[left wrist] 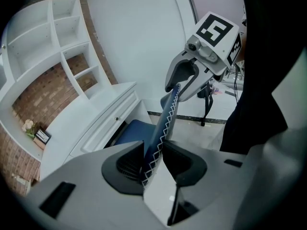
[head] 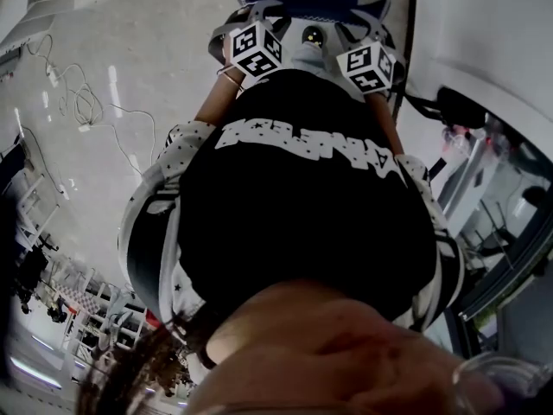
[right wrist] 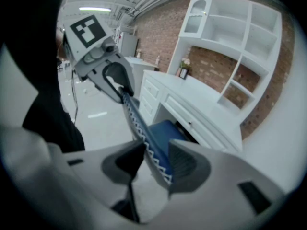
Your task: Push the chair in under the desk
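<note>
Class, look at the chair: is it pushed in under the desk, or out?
Partly in: the blue seat has its front edge under the desk, but the backrest stands well clear of it.

Head view looks steeply down; left hand-held gripper (left wrist: 153,159) and right hand-held gripper (right wrist: 156,152) views face each other along the chair back (left wrist: 165,123).

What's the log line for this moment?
left gripper: shut on blue white-stitched chair backrest | right gripper: shut on backrest | seat: partly under white desk
</note>
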Demonstrator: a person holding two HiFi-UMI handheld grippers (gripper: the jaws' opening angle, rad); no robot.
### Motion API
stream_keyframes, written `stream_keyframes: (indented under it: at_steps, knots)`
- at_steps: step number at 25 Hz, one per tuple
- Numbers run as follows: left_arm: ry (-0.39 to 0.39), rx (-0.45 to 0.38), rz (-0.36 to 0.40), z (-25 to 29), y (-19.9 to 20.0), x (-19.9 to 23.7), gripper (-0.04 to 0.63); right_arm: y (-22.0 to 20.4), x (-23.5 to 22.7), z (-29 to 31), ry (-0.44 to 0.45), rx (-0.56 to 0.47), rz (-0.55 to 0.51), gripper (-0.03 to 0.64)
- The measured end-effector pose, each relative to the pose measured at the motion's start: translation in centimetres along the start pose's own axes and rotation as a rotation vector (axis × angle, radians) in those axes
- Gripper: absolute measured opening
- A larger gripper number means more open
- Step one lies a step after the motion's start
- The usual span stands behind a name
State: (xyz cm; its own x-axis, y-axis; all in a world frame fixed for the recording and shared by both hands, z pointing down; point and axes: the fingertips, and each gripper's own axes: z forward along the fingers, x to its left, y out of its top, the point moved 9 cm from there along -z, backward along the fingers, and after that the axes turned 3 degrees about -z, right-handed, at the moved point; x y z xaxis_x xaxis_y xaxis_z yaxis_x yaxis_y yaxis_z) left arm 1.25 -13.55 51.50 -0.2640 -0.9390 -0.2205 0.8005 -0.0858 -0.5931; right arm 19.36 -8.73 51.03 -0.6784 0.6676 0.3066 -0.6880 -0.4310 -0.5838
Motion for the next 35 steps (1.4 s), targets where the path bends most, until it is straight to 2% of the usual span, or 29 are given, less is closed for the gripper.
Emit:
stream_keyframes:
  at_steps: [35]
  knots:
    - [0.046, 0.059, -0.040, 3.0, 1.2, 5.9, 0.158, 2.2, -5.5, 4.3, 0.051, -0.055, -0.034, 0.170]
